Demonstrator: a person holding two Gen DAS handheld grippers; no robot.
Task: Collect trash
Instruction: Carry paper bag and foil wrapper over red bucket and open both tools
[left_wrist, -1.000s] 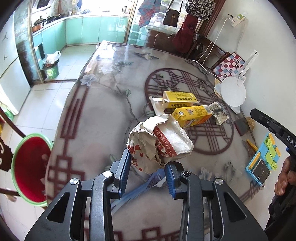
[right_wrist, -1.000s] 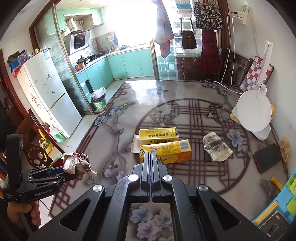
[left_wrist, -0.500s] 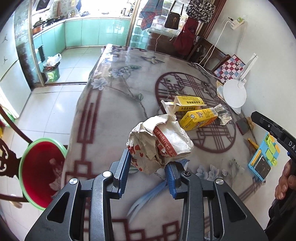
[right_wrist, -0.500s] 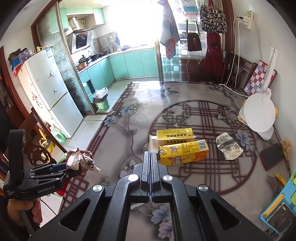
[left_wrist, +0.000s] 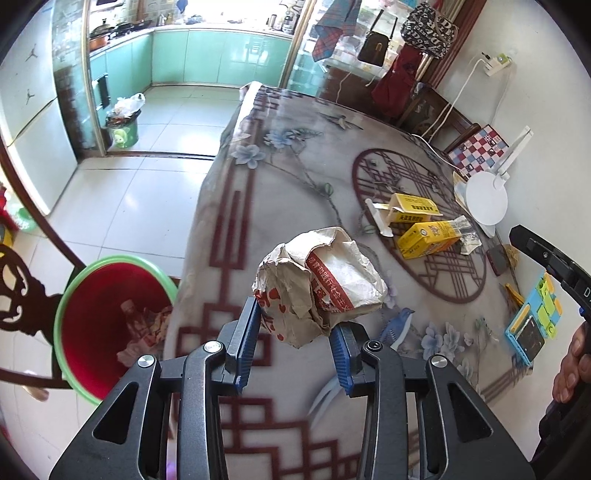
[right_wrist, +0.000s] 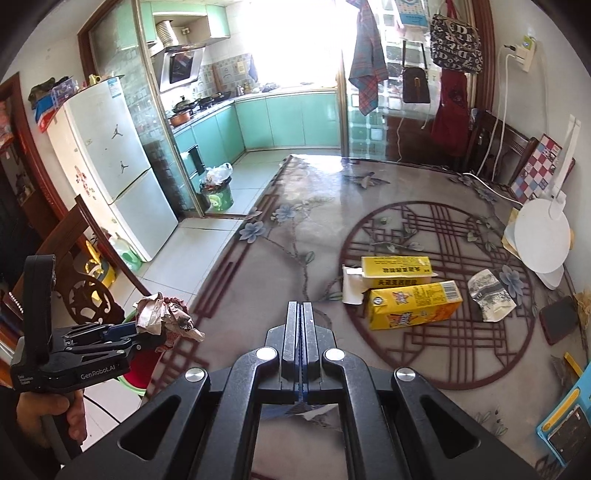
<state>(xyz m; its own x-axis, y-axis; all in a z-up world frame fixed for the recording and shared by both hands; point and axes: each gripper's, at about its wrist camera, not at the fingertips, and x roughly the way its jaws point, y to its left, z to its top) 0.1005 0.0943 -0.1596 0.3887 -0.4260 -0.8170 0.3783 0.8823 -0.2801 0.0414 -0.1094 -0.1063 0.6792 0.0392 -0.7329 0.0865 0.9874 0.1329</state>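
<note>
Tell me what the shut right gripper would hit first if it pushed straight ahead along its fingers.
Probably the patterned tablecloth just ahead of the right gripper, since it tilts down toward the table. The yellow juice carton lies off to its right, seemingly outside that line; depth is unclear.

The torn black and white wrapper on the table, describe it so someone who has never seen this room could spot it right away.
Find the big round lattice medallion printed on the tablecloth. Near its right side lie two yellow cartons, and the wrapper sits just right of them, short of the dark phone. It alone is flat, crumpled and black-and-white; its neighbours are boxy and yellow.
</note>
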